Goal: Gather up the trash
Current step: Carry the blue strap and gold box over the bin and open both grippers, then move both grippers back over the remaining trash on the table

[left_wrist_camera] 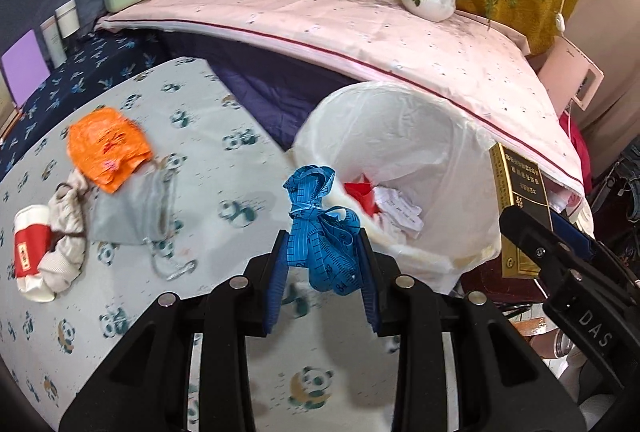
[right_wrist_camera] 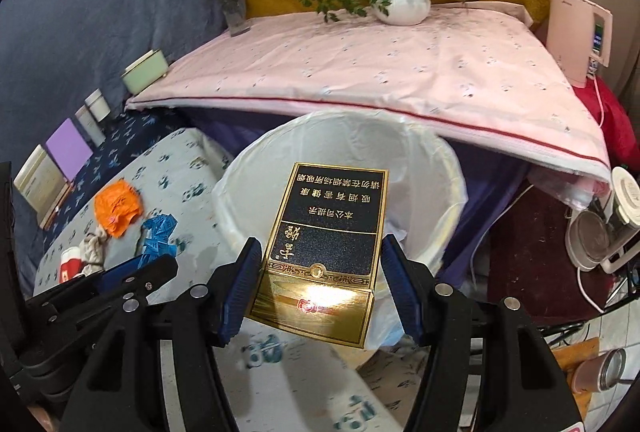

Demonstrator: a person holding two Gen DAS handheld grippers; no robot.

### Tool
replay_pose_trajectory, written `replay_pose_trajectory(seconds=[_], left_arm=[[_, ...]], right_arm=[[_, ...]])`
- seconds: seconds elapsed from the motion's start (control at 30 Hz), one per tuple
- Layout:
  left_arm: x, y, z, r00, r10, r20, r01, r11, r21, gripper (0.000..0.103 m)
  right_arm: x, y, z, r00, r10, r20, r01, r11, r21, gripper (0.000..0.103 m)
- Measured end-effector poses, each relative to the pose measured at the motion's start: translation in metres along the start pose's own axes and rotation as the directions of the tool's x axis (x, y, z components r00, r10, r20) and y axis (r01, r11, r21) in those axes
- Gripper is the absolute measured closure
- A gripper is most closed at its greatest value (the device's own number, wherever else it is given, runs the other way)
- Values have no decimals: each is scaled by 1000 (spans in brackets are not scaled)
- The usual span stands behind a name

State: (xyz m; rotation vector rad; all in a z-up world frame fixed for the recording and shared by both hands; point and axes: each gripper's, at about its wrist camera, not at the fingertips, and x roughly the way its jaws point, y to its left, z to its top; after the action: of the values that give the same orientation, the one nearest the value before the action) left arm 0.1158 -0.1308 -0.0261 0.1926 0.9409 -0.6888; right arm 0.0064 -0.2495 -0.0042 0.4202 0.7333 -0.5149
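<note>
The inside of the trash bin [left_wrist_camera: 404, 167] shows only in part: a red scrap [left_wrist_camera: 360, 193] and a crumpled white paper [left_wrist_camera: 400, 209] lie in its white liner, while the rest of its floor is hidden behind its near wall. In the right wrist view the bin's mouth is largely covered by the black-and-gold cigarette box [right_wrist_camera: 320, 256]. The far end of the pouch [left_wrist_camera: 132, 211] is tucked under the orange wrapper [left_wrist_camera: 108, 147]; the cream cloth [left_wrist_camera: 68, 232] is blurred.

The left gripper [left_wrist_camera: 323, 252] has its blue fingers [left_wrist_camera: 280, 272] closed on a bunched blue tape measure [left_wrist_camera: 320, 228], held just beside the bin's near rim. The right gripper [right_wrist_camera: 320, 284] has its fingers [right_wrist_camera: 240, 296] pressed on both long edges of the cigarette box, held tilted above the bin's opening.

On the panda-print bed [left_wrist_camera: 224, 159], toward its left edge, lie the wrapper, pouch, cloth and a red-and-white cup [left_wrist_camera: 30, 252] on its side.
</note>
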Motion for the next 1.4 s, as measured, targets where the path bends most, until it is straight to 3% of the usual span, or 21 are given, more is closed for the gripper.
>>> replay_pose_trajectory(seconds=[0.33, 0.6, 0.7, 1.2, 1.4], left_arm=[[16, -54, 30, 997, -79, 10, 78, 994, 78, 72], [27, -70, 46, 993, -118, 16, 116, 989, 87, 68], [28, -65, 51, 995, -99, 25, 97, 993, 63, 48], [18, -12, 47, 999, -9, 45, 9, 1000, -19, 47], [8, 18, 42, 997, 42, 64, -38, 997, -73, 32]], right_arm=[[1, -39, 20, 999, -30, 28, 29, 999, 42, 44], [3, -47, 36, 998, -37, 49, 34, 998, 48, 44], [5, -49, 41, 998, -38, 54, 35, 998, 58, 44], [28, -16, 58, 999, -1, 44, 1, 1000, -4, 43], [34, 3, 64, 999, 10, 48, -9, 999, -32, 42]])
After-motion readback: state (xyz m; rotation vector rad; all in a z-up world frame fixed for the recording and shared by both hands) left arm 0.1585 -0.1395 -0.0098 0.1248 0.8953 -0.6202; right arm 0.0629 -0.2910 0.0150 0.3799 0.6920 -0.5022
